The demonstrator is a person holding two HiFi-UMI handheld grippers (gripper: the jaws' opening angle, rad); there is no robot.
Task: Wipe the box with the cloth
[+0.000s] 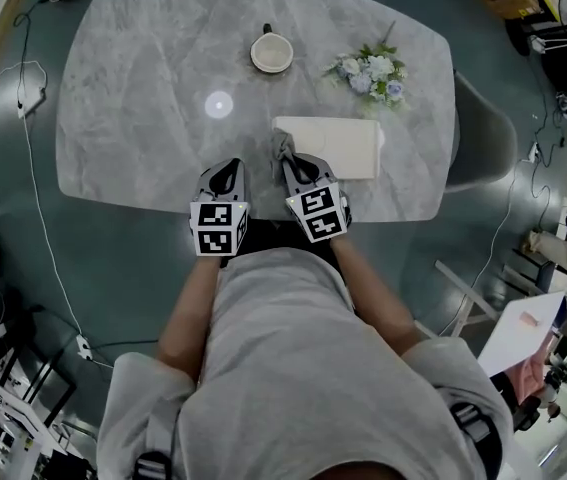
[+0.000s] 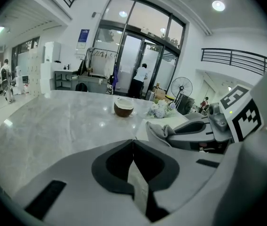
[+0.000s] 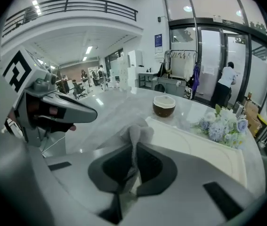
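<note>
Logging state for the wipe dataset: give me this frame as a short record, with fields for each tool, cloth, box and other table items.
left tool: shut, nothing between the jaws, near the table's front edge
right tool: shut on the cloth
cloth: grey, bunched, at the box's near left corner
box: white, flat, lying on the table
other items: cup and flowers, both beyond the box

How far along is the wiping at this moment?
Done: the cloth is pinched in the shut right gripper. In hand: the cloth is at the near left corner of the box. Left: apparently the wipe across the top; nothing shows it wiped yet. The left gripper is shut, empty, beside the right.
</note>
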